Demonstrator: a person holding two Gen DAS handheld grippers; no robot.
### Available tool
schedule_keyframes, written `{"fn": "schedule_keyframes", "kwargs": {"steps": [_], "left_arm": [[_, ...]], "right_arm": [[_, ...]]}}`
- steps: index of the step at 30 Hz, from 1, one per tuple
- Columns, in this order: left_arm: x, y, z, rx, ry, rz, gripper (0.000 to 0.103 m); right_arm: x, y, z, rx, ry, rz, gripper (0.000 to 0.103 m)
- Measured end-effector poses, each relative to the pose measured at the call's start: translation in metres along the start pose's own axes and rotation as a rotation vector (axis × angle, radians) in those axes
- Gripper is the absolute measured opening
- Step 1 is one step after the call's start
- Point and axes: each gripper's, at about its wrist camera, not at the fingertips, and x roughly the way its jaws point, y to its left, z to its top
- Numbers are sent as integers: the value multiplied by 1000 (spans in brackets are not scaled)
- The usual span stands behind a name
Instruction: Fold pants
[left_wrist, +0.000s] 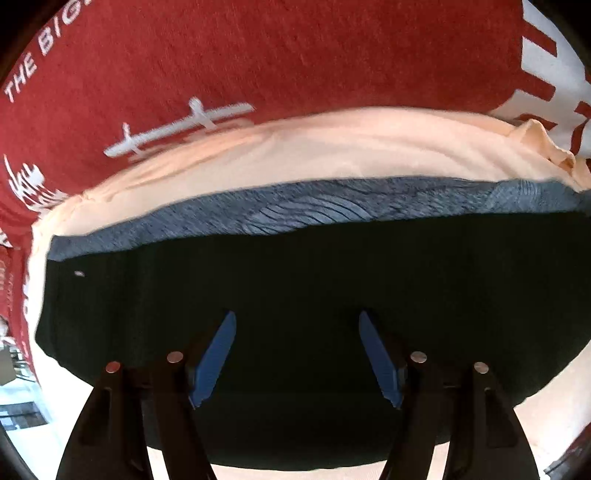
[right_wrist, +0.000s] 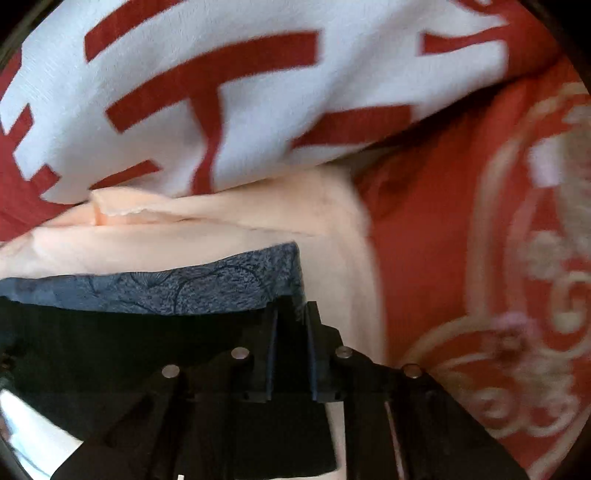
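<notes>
The black pants (left_wrist: 295, 280) lie as a smooth, matte, dark slab on top of a stack of folded cloth; their weave is too dark to read, and in the left wrist view their near edge curves out of sight behind the tool. Under them shows a strip of blue-grey fabric (left_wrist: 280, 210) with a fine printed pattern of curved lines, and under that a soft peach cloth (left_wrist: 295, 155) with gentle wrinkles and a rumpled, frayed-looking corner at the right. The stack rests on a red blanket (left_wrist: 258, 62) with a fuzzy nap and white lettering, cut off at the frame edge so only "THE BIG" can be read. The left tongs (left_wrist: 297, 350) hang released over the pants, their blue ribbed pads wide apart and gripping nothing. The right tongs (right_wrist: 291, 314) are clenched at the right edge of the pants, black fingers pressed close together; the dark cloth seems caught between them, though black against black makes that hard to confirm. The right side of that view is blurred, with a pale ornate scroll pattern on red.
</notes>
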Motion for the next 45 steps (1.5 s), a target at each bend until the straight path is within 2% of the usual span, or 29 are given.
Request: {"fn": "schedule_keyframes", "kwargs": {"steps": [2, 5, 8, 9, 10, 12, 15, 17, 18, 20, 21, 22, 23, 25, 27, 29, 31, 33, 34, 35, 38, 41, 43, 45], "left_arm": [[5, 8, 3, -23, 26, 7, 70], [-2, 16, 11, -61, 23, -32, 70], [-15, 3, 20, -4, -39, -73, 74], [-15, -4, 24, 18, -50, -78, 80], [-11, -14, 27, 36, -58, -75, 81], [5, -30, 35, 51, -49, -65, 81], [19, -34, 51, -21, -80, -62, 81], [25, -28, 62, -72, -91, -76, 83], [28, -26, 68, -73, -93, -63, 83], [33, -25, 76, -68, -88, -42, 83], [32, -20, 80, -77, -79, -27, 83], [29, -18, 82, -82, -72, -20, 83], [22, -12, 82, -87, -79, -21, 83], [7, 1, 73, -84, -97, -17, 83], [-6, 8, 59, -76, -89, -4, 83], [-11, 20, 34, -76, -62, 20, 83], [-4, 27, 9, -75, -4, 59, 83], [9, 40, -16, -94, 57, 83, 87], [6, 46, -25, -119, 31, 72, 92], [4, 52, -32, -130, 36, 98, 92], [-2, 60, -52, -141, 84, 110, 92], [-16, 63, -61, -142, 111, 127, 92], [-22, 62, -82, -151, 116, 121, 92], [-22, 77, -77, -157, 118, 108, 92]], "right_arm": [[1, -10, 0, 54, 10, 24, 17], [-20, -12, -1, 132, -44, 110, 22], [-44, 14, -9, 93, -95, 261, 22], [-44, 30, -12, 56, -79, 304, 22], [-39, 47, -15, 12, -51, 328, 22], [-23, 82, -23, -72, -15, 335, 22], [11, 110, -24, -108, 0, 295, 21], [12, 103, -13, -68, -72, 301, 21], [16, 99, -5, -52, -67, 269, 21], [21, 85, 8, 11, -52, 303, 21], [19, 81, 13, 29, -46, 289, 22], [11, 75, 18, 46, -46, 233, 22], [4, 67, 18, 57, -54, 226, 25], [-12, 50, 13, 101, -71, 265, 33], [-25, 39, -4, 108, -72, 257, 40], [-24, 37, -21, 82, -41, 234, 40], [-7, 34, -44, 55, 21, 155, 40], [-9, 25, -66, 83, -24, 192, 39], [-12, 21, -70, 105, -28, 171, 39], [-16, 18, -74, 128, -27, 168, 39], [-30, 13, -87, 229, -7, 172, 41], [-40, 14, -101, 266, 17, 182, 41], [-45, 22, -110, 293, 31, 210, 41], [-47, 29, -117, 303, 47, 248, 41]]}}
